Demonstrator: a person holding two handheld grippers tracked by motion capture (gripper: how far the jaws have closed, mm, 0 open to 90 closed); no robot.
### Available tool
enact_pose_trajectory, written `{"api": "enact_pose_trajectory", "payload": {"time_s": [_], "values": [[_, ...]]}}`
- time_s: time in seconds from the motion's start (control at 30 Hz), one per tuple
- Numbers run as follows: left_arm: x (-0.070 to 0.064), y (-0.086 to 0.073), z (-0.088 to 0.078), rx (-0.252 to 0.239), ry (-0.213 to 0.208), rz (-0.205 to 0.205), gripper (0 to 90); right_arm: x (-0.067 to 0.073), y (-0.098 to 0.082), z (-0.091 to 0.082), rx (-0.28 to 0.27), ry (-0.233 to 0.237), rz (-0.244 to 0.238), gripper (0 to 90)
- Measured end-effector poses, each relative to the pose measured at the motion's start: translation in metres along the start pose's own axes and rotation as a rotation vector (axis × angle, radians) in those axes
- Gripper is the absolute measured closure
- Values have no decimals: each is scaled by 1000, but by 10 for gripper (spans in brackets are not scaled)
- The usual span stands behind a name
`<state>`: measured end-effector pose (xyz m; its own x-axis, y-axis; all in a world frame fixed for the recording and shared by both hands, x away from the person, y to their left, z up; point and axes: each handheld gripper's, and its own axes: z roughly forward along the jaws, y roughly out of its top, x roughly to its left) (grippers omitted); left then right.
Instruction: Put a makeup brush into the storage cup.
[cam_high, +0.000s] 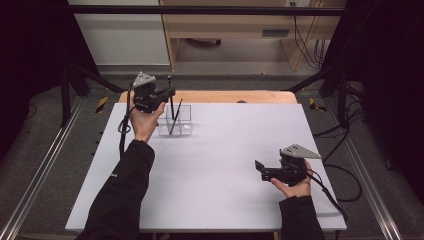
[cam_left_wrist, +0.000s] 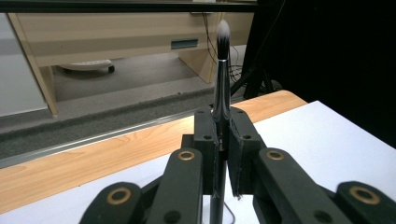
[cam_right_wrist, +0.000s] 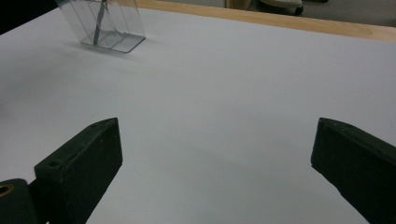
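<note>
A slim black makeup brush (cam_left_wrist: 222, 70) with a pale bristle tip stands upright between the jaws of my left gripper (cam_left_wrist: 223, 121), which is shut on its handle. In the high view this left gripper (cam_high: 167, 94) hovers at the far left of the table, and the held brush (cam_high: 171, 102) reaches down into a clear plastic holder (cam_high: 177, 122). A second dark brush (cam_high: 176, 117) leans inside the holder. My right gripper (cam_high: 261, 170) rests low near the table's right front, open, with nothing between its jaws (cam_right_wrist: 219, 154). From there the holder (cam_right_wrist: 109, 28) is far off.
The white table board (cam_high: 215, 165) lies on a wooden top whose strip (cam_high: 225, 96) shows along the far edge. Behind it are a grey floor, a wooden desk (cam_high: 230, 30) and cables. Black frame rails run along both sides.
</note>
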<state>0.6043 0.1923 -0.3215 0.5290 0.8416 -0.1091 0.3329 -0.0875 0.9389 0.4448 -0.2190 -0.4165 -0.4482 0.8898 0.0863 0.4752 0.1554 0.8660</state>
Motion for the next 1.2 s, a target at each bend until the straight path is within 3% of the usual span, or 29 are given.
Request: {"api": "enact_pose_trajectory", "payload": {"time_s": [0.73,1.2], "values": [[11,3,19,1,43,-11,831,1,0,3,2,8,2,26],[25,-1,23,6,71,-20,832,0,0,3,-1,7,4,27]]}}
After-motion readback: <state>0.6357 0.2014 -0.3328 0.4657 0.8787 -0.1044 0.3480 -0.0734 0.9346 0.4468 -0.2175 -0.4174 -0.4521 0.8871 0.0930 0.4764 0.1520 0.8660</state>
